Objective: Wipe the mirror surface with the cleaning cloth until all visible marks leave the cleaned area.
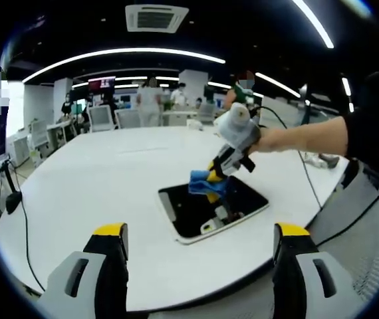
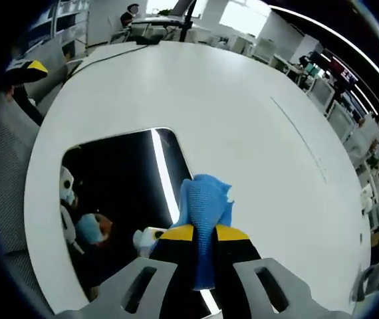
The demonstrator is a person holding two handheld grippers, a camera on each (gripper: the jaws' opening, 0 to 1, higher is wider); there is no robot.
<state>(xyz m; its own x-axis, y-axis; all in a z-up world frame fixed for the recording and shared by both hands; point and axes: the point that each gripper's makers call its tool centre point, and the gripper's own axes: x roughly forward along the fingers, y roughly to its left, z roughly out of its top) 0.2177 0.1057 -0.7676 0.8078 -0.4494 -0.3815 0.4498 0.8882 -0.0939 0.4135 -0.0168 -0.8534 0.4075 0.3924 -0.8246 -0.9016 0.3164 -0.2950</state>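
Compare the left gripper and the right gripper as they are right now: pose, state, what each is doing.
The right gripper is shut on the blue cleaning cloth; the left gripper stands open, holding nothing. The right gripper reaches down over the mirror, cloth at the glass; the left gripper hovers back at the table's near edge, away from the mirror. Both share yellow-tipped black jaws on grey bodies.

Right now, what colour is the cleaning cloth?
Blue cleaning cloth, clamped in the right gripper; clearest in the right gripper view.
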